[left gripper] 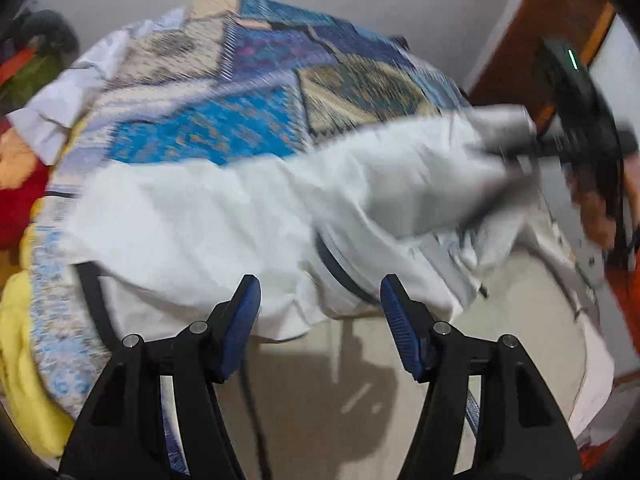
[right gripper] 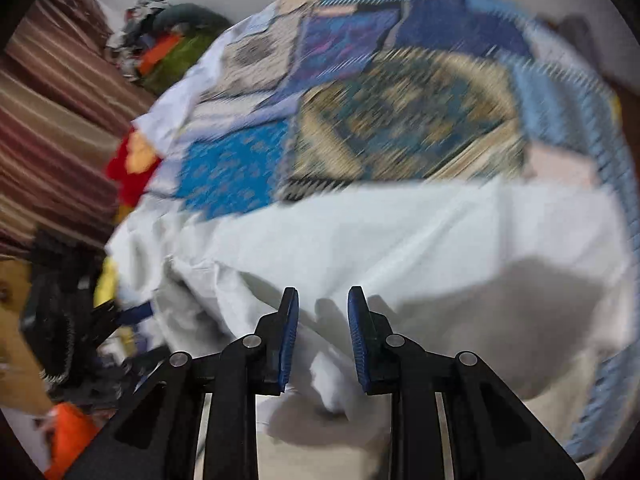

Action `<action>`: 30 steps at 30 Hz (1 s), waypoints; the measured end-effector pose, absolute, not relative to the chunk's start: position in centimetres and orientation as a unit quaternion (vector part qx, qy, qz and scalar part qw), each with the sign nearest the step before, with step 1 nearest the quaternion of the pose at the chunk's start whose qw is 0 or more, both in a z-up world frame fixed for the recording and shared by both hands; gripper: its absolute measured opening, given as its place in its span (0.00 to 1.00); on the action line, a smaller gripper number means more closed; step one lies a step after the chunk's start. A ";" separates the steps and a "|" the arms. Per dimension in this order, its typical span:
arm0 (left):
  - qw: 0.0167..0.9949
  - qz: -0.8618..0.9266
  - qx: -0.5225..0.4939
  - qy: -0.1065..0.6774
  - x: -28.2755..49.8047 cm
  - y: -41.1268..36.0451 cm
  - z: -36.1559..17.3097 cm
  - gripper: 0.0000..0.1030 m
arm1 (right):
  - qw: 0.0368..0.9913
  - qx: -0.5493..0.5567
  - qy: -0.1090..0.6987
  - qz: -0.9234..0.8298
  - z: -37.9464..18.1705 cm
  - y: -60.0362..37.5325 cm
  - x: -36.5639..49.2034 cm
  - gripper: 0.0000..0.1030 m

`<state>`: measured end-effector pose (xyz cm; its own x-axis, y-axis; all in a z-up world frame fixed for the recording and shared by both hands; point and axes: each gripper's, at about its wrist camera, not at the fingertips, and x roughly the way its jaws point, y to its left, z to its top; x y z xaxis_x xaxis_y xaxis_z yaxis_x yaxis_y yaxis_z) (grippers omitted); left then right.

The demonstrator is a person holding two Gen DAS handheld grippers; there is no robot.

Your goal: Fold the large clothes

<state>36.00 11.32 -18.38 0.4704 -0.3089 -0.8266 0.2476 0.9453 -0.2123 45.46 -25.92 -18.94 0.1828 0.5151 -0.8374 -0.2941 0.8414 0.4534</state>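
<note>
A large white garment (left gripper: 208, 220) lies across the near edge of a bed with a blue patchwork cover (left gripper: 224, 128). My left gripper (left gripper: 316, 292) is open and empty, just in front of the garment's hanging hem. In the left wrist view my right gripper (left gripper: 516, 160) is at the far right, where the cloth is pulled up into a bunch. In the right wrist view the white garment (right gripper: 400, 232) spreads below the cover (right gripper: 400, 120), and my right gripper (right gripper: 323, 300) has its jaws partly open with a fold of white cloth lying between them. Both views are blurred.
A pile of coloured clothes (left gripper: 28, 68) sits at the bed's far left, with red and yellow fabric (left gripper: 20, 200) beside it. A wooden door (left gripper: 552, 40) stands at the right. A striped curtain (right gripper: 52, 120) hangs at the left. Beige floor (left gripper: 360, 392) lies below.
</note>
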 end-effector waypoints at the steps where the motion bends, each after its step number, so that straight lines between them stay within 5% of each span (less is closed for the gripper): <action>1: 0.864 -0.150 -0.042 0.478 36.1 12.3 -17.4 0.60 | 0.757 0.099 0.582 0.282 -19.0 -25.9 44.7 0.21; 8: 0.890 -0.081 -0.075 0.442 38.0 15.0 -13.4 0.60 | 0.741 0.035 0.584 0.329 -18.9 -24.3 37.5 0.21; 16: 0.839 -0.131 0.002 0.528 36.9 6.9 -21.4 0.60 | 0.769 -0.009 0.563 0.301 -18.8 -24.6 32.6 0.21; 20: 0.849 -0.094 0.076 0.515 35.2 4.8 -24.2 0.74 | 0.798 -0.032 0.537 0.272 -18.0 -25.2 32.1 0.21; 30: 0.874 -0.057 0.014 0.483 32.3 11.1 -18.8 0.76 | 0.825 -0.058 0.508 0.242 -16.1 -27.6 29.5 0.21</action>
<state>32.28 11.12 -18.79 0.5268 -0.0866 -0.8456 0.1140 0.9930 -0.0307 29.52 -27.57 -16.11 0.3664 0.3407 -0.8659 -0.4585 0.8758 0.1506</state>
